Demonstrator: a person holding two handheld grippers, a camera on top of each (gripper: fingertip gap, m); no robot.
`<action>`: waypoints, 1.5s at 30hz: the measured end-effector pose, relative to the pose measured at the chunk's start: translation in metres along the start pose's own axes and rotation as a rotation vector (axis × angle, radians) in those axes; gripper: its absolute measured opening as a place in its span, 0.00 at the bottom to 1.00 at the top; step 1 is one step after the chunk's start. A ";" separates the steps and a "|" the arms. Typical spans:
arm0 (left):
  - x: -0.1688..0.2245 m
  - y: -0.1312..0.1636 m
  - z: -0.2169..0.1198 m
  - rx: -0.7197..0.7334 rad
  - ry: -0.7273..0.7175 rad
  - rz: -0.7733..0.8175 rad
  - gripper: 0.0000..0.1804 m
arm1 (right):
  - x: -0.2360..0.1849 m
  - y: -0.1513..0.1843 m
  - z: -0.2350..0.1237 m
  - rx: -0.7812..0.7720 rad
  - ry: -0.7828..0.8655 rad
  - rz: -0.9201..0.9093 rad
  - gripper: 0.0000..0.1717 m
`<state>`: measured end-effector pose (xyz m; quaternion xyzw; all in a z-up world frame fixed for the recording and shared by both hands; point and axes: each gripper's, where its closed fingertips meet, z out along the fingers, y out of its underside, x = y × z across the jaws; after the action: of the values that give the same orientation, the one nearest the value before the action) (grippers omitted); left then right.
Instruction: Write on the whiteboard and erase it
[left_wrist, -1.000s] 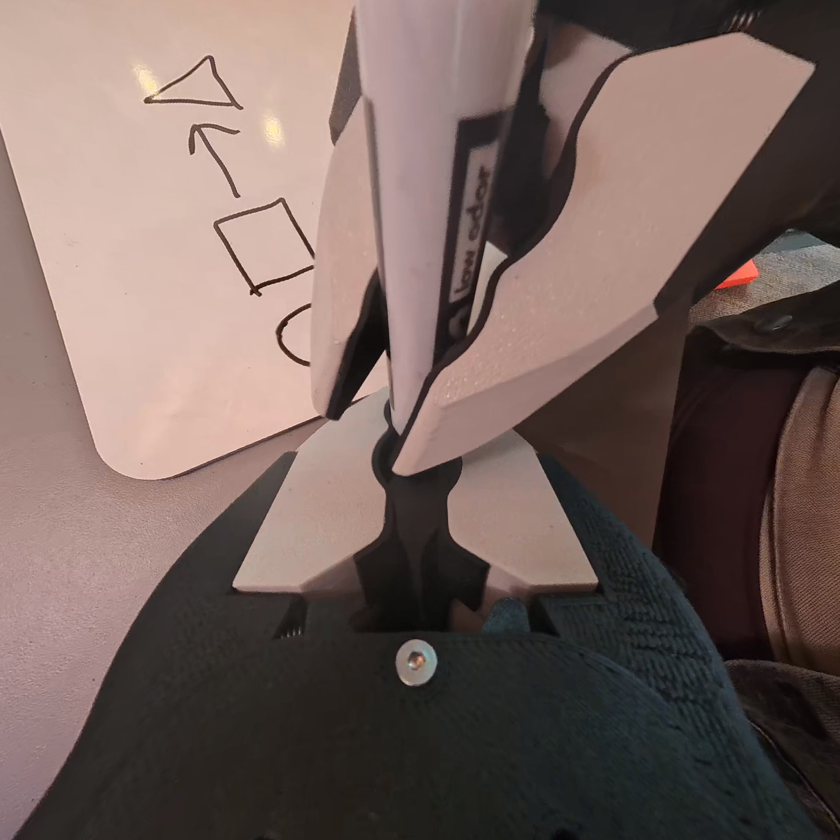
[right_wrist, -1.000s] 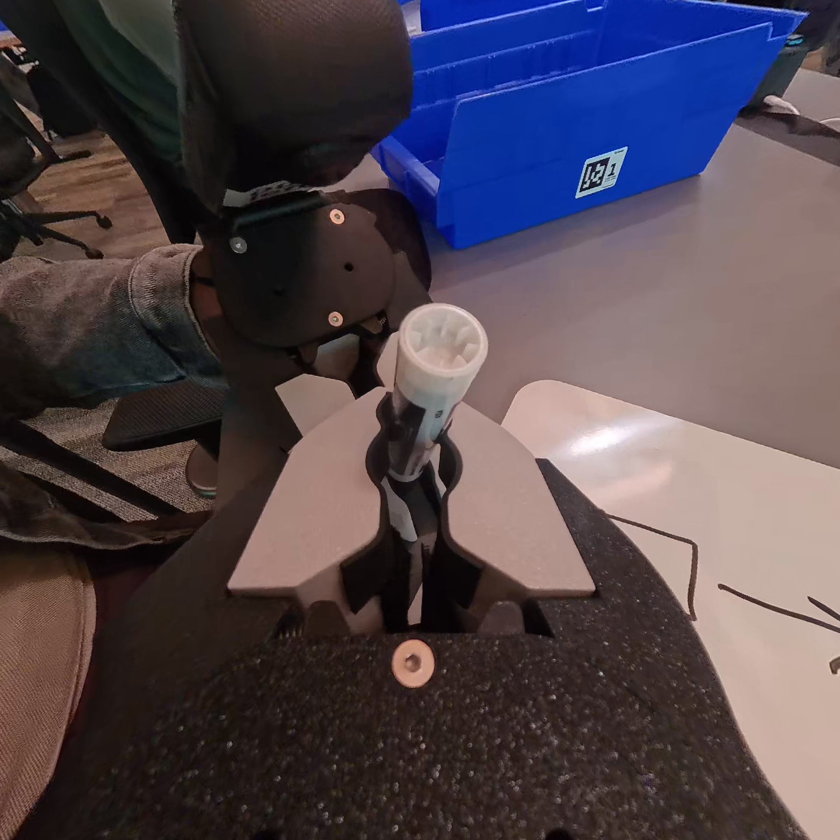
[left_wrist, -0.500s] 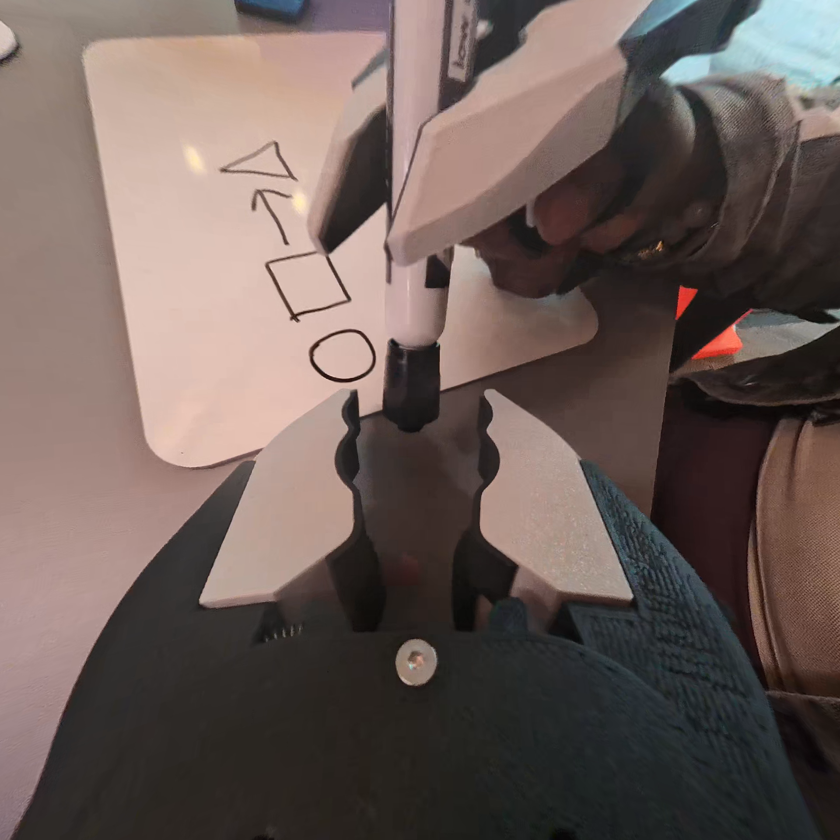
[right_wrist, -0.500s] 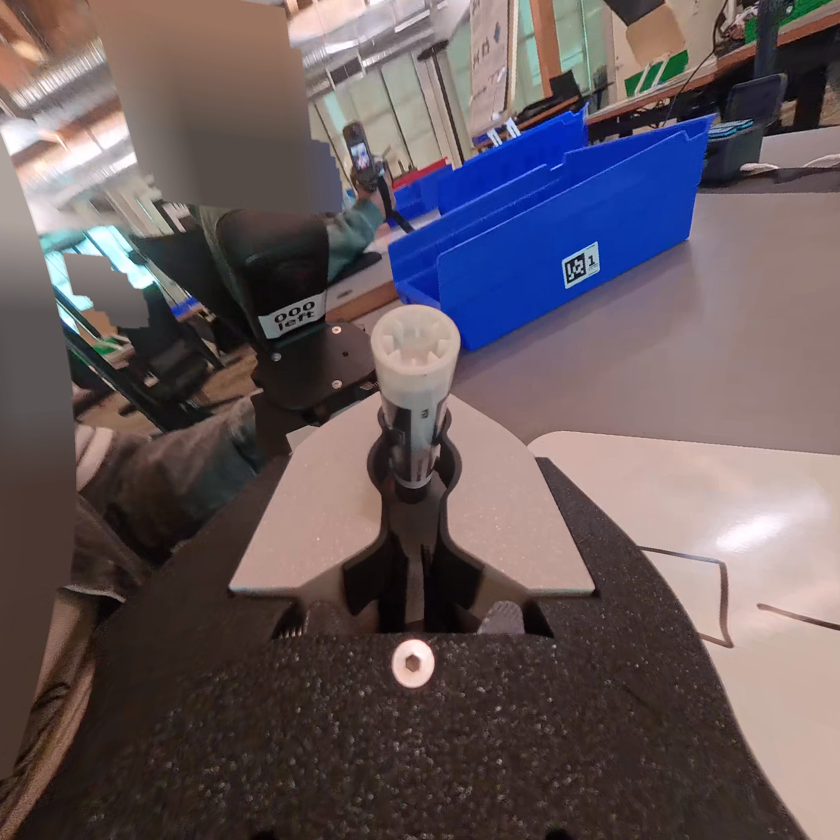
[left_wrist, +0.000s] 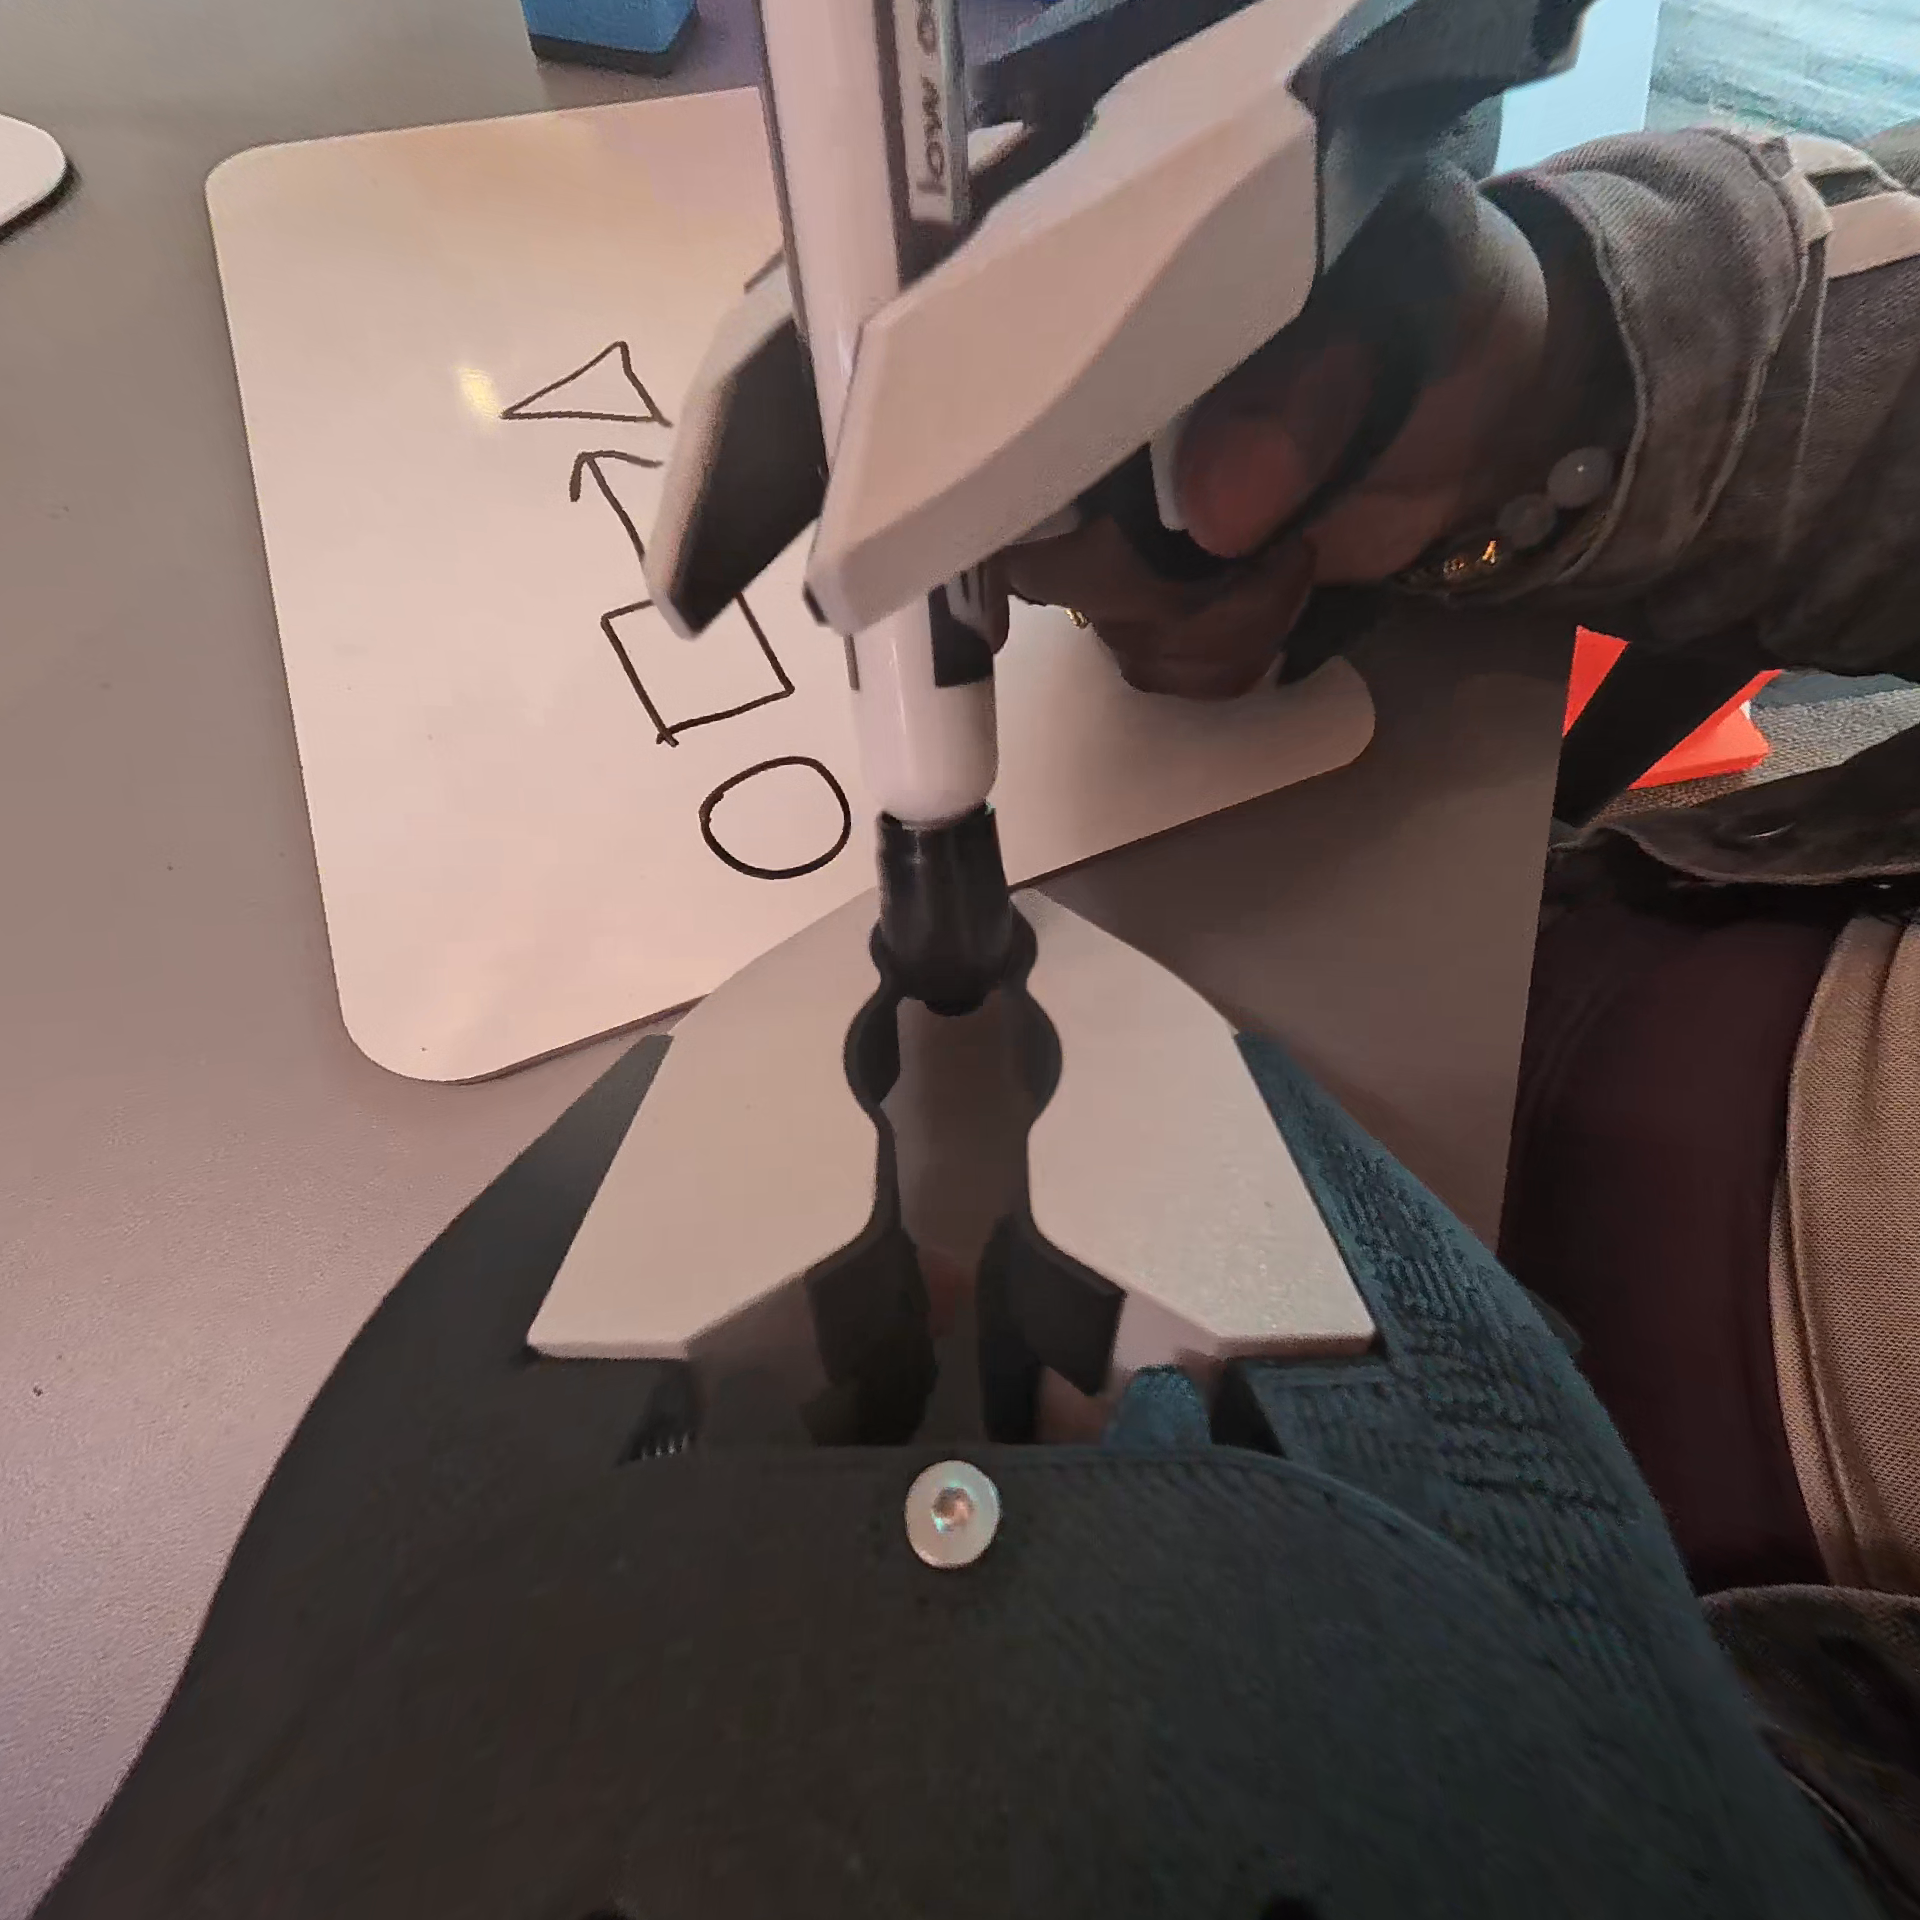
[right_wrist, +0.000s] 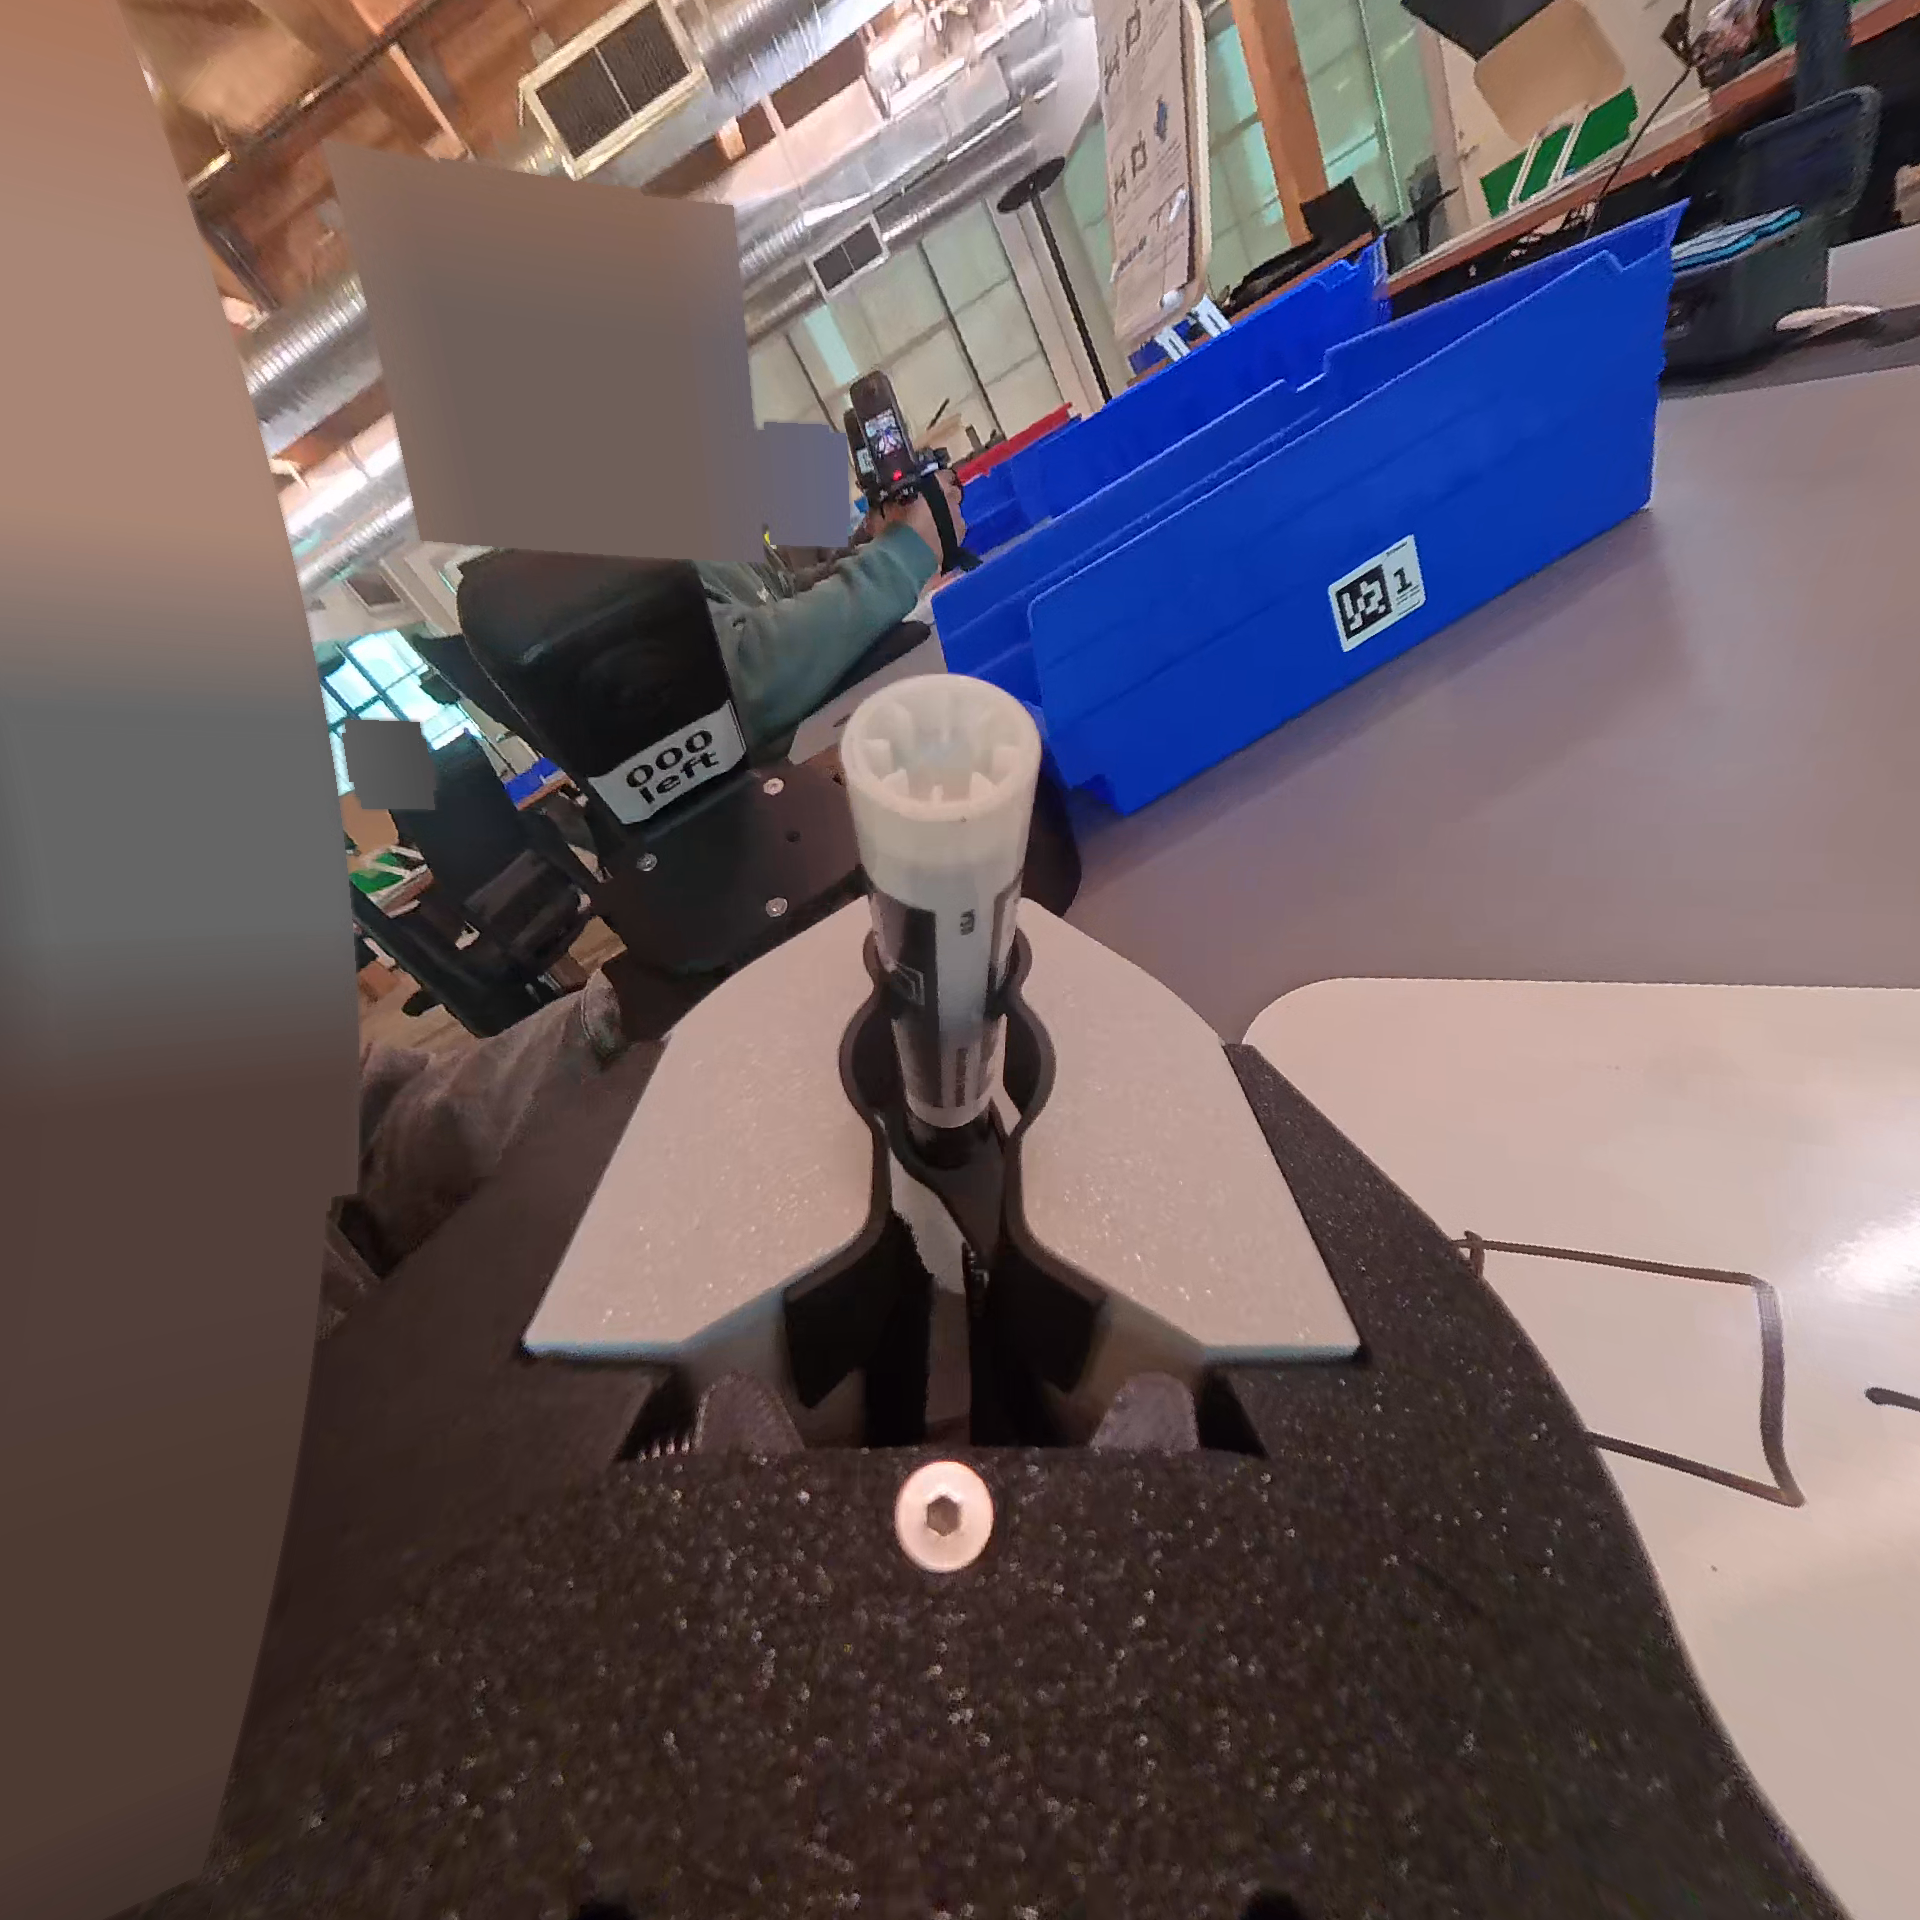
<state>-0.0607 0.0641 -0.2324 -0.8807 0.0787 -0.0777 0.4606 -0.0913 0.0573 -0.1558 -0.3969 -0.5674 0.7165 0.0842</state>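
Your right gripper (left_wrist: 790, 582) is closed around the barrel of the white marker (left_wrist: 914, 717) and holds it tip-down, just above the near edge of the whiteboard (left_wrist: 436, 644), which lies flat on the grey surface (left_wrist: 135, 935). Your left gripper (left_wrist: 940, 987) is closed on the marker's black cap (left_wrist: 935, 894), both fingers pressing it at their front notch.

The marker is light, stiff and smooth, so I think it may slip or turn; keep the hold on the middle of the barrel. The cap is small and tapered, so grip it low. The whiteboard is thin and may slide. A blue eraser (left_wrist: 613, 36) waits at the far side.
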 end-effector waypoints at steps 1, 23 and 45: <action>0.000 0.000 0.000 0.000 0.001 0.000 0.09 | 0.000 0.001 0.001 -0.006 0.000 -0.003 0.10; 0.009 0.016 0.011 -0.141 0.094 -0.025 0.08 | -0.001 -0.006 -0.008 -0.022 0.019 -0.125 0.10; 0.009 0.017 0.012 -0.143 0.068 0.012 0.08 | -0.011 0.018 0.012 -0.415 0.156 -0.391 0.10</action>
<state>-0.0507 0.0623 -0.2520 -0.9077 0.1047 -0.0989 0.3940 -0.0857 0.0357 -0.1657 -0.3428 -0.7592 0.5228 0.1811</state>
